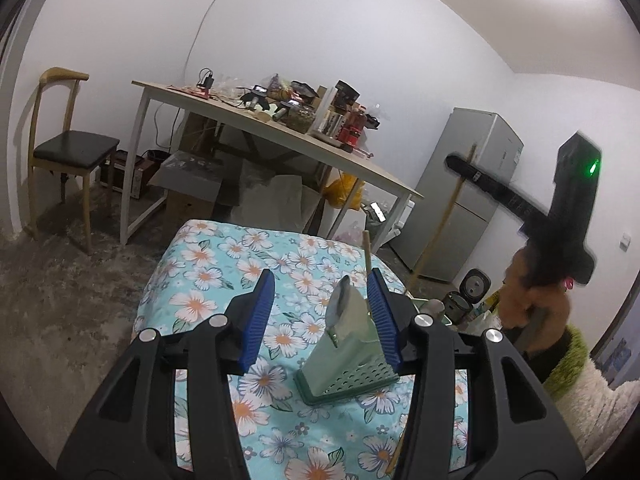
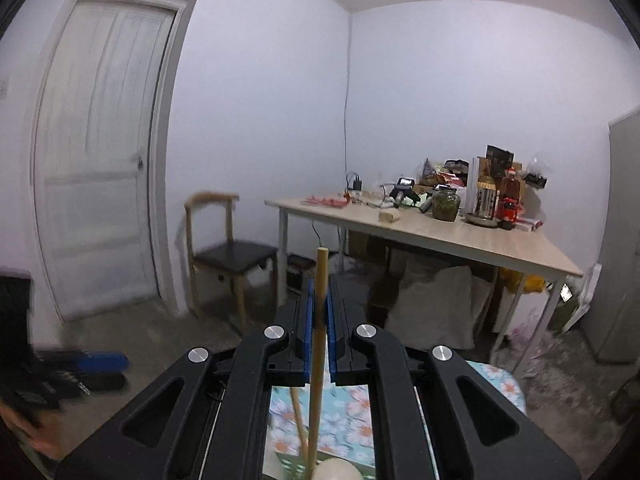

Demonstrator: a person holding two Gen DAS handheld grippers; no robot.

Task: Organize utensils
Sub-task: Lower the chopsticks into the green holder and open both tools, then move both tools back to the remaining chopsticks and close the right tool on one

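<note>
We see left gripper (image 1: 322, 316) half-wide around green utensil holder (image 1: 348, 364), pads apart from it | right gripper (image 2: 320, 316) clamped on wooden stick (image 2: 318, 344) | floral tablecloth (image 1: 208, 272) edge ahead.

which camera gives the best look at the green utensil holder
The left wrist view: the green utensil holder stands whole on the floral cloth, between the open left gripper. The right wrist view shows only a dark green sliver at its bottom edge, probably its rim.
</note>
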